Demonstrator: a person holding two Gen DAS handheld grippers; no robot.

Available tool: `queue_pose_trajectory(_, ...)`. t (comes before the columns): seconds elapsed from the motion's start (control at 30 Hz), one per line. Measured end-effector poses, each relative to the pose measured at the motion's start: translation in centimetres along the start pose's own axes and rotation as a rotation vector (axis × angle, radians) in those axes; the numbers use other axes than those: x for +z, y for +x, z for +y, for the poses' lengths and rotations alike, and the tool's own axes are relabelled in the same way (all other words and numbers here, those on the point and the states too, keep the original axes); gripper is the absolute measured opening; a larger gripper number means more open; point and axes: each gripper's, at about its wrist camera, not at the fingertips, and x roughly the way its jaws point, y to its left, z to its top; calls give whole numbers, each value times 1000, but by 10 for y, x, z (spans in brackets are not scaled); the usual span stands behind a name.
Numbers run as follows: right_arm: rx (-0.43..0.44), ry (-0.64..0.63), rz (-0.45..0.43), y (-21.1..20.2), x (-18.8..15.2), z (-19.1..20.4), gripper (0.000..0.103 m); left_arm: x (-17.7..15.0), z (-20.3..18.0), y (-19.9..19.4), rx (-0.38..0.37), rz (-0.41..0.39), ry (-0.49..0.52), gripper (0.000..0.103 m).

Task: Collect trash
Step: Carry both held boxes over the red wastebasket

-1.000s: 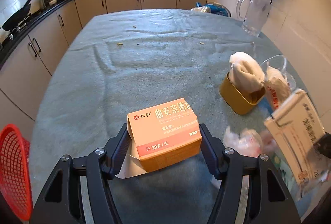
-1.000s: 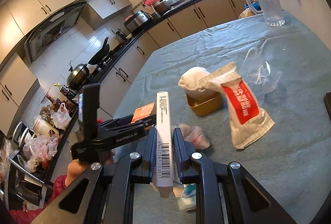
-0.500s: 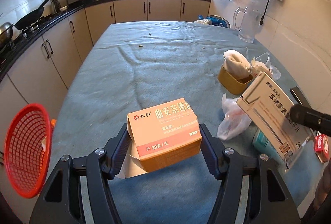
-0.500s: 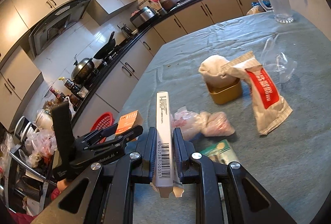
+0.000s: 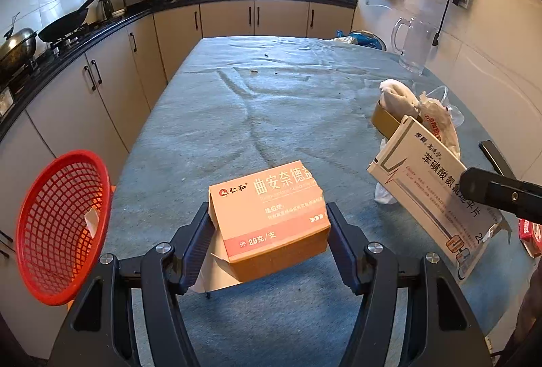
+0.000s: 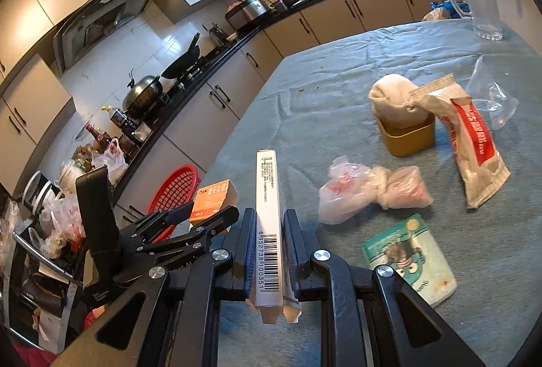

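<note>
1. The tabletop (image 5: 271, 102), covered in a wrinkled grey-blue cloth, fills most of both views; kitchen cabinets and a dark counter run along its far and left sides.
2. A red mesh basket (image 5: 61, 231) hangs tilted just off the tabletop's left edge, its mouth facing the tabletop.
3. The left tool (image 5: 267, 245) is clenched on an orange carton (image 5: 267, 214), one finger on each side — the carton is held above the cloth at the near end of the tabletop, near the basket.
4. The right tool (image 6: 267, 251) is clamped on a flat white medicine box (image 6: 269, 224), held on edge with its barcode toward the camera; in the left wrist view the same box shows at the right, tilted over the tabletop.
5. Still lying on the cloth, on the right side: a red-and-white pouch (image 6: 474, 143) leaning against a mustard tub (image 6: 408, 136) stuffed with a white wad, a crumpled pink-and-white plastic bag (image 6: 369, 190), a green tissue packet (image 6: 410, 258) and a clear plastic bag (image 6: 491, 96).
6. A glass pitcher (image 5: 415, 45) stands at the far right corner.
</note>
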Motion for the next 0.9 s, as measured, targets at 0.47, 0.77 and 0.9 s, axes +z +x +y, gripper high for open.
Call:
queue_pose_trajectory(0.47, -18, -45, 32, 20, -2, 23, 18, -10, 27, -18, 33, -30, -47, 64)
queue_pose_trajectory(0.77, -67, -150, 41, 36, 0, 59, 18, -11, 56, -35, 71, -70, -98, 64)
queue_pose_trajectory(0.9, -74, -205, 46, 47, 3, 81, 18, -12, 75, -43, 95, -91, -129, 64)
